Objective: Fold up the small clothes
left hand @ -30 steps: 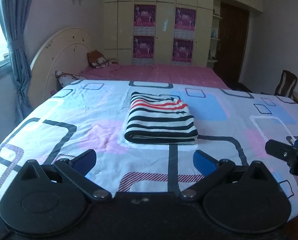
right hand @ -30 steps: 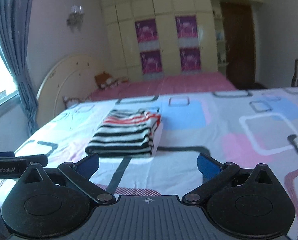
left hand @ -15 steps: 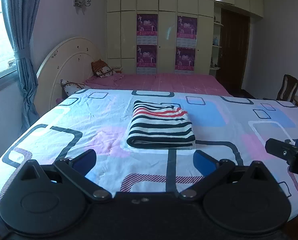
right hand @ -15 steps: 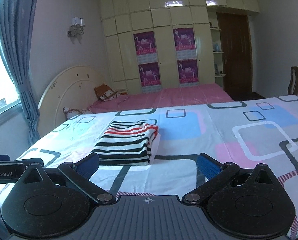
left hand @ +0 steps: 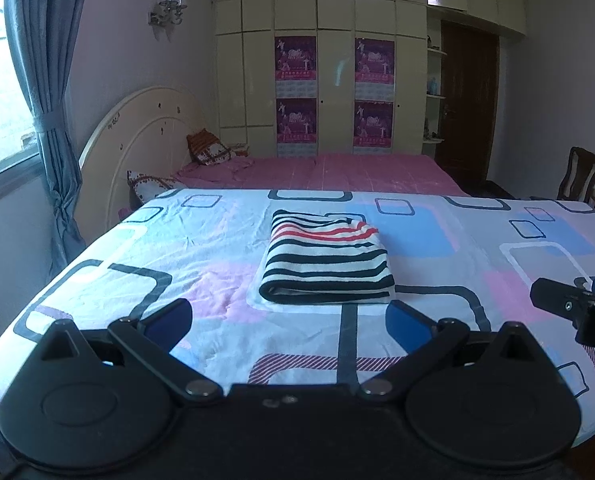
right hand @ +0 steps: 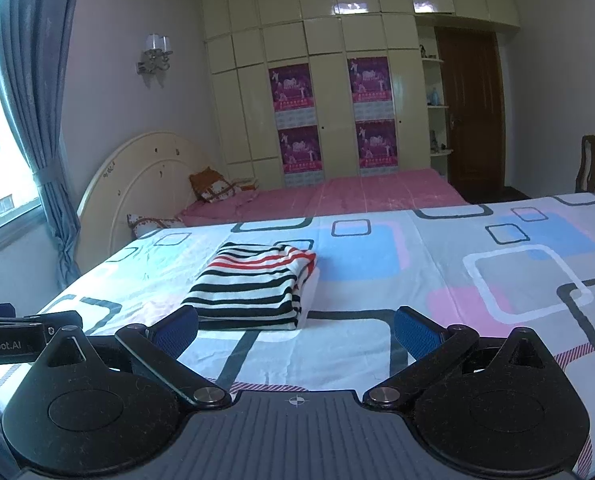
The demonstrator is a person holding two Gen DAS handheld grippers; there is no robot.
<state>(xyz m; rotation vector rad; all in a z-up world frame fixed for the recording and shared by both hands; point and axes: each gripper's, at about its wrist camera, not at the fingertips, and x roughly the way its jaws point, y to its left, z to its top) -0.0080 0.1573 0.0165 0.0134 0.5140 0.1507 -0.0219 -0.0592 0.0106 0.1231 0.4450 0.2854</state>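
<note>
A folded striped garment [left hand: 326,264], white with black and red stripes, lies flat on the patterned bedsheet [left hand: 201,248]. It also shows in the right wrist view [right hand: 253,288]. My left gripper [left hand: 289,324] is open and empty, held back from the garment near the bed's front edge. My right gripper [right hand: 296,330] is open and empty, also short of the garment and to its right. The right gripper's tip shows at the right edge of the left wrist view [left hand: 577,308]. The left gripper's side shows at the left edge of the right wrist view [right hand: 21,332].
A second bed with a pink sheet [left hand: 317,172] and pillows [left hand: 209,150] stands behind. A cream headboard [left hand: 137,140] and blue curtain [left hand: 49,100] are at the left. A wardrobe [left hand: 337,72], dark door [left hand: 469,108] and wooden chair [left hand: 581,174] are at the back.
Both grippers have drawn back and risen away from the folded garment, so more of the room shows. Both stayed open. The garment has not moved.
</note>
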